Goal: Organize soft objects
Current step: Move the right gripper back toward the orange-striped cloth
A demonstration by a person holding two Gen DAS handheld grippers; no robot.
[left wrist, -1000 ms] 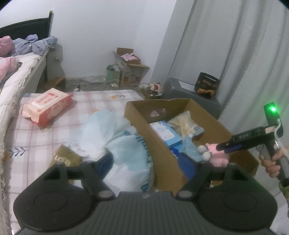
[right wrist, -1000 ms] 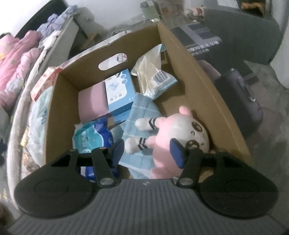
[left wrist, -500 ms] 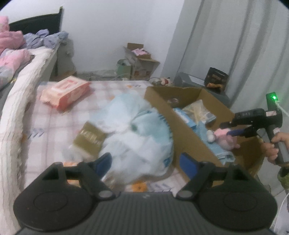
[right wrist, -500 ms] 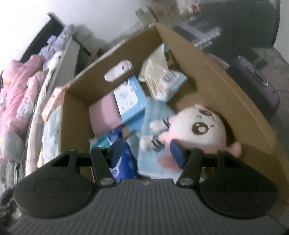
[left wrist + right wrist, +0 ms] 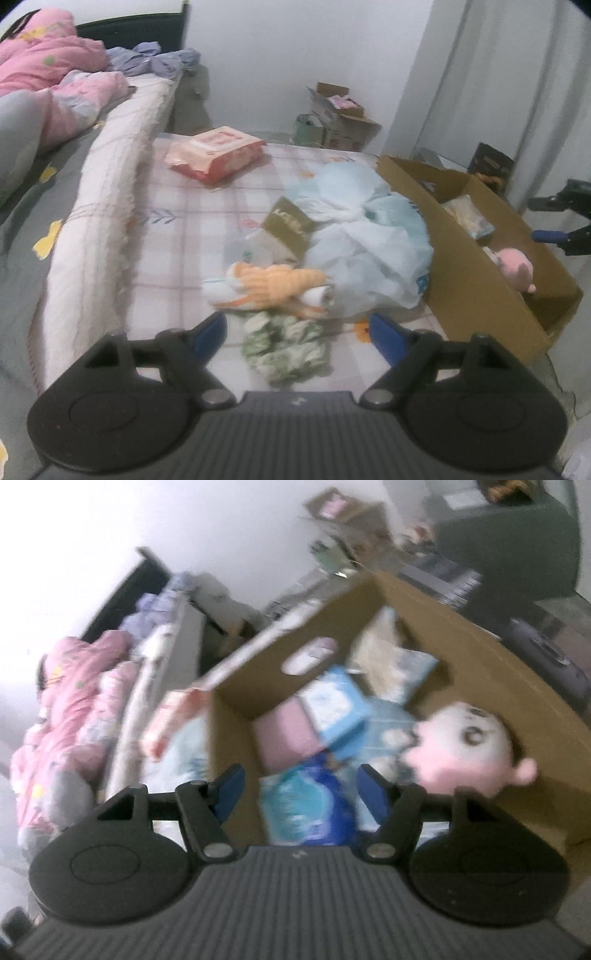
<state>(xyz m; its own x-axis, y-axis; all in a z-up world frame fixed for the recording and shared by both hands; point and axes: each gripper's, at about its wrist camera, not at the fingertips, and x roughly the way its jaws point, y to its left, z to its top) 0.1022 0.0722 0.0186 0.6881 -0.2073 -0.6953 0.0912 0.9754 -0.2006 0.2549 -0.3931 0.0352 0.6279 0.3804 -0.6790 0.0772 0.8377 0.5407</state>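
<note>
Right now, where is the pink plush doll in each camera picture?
Left wrist view: the pink plush doll lies at the right, inside the brown cardboard box, near its close end.
Right wrist view: it lies at the right, against the box's right wall, beyond the right tool's right finger.
Shared landmark: the brown cardboard box, which shows in both views.

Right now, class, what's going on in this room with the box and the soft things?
A person holding two grippers is sorting soft things into a cardboard box. The pink plush already lies in the box, and the right gripper, its jaws just opened wider, is empty above it. The left gripper, open, hovers over the checked mat, where a green cloth, an orange plush and a pale blue bag remain outside the box.
</note>
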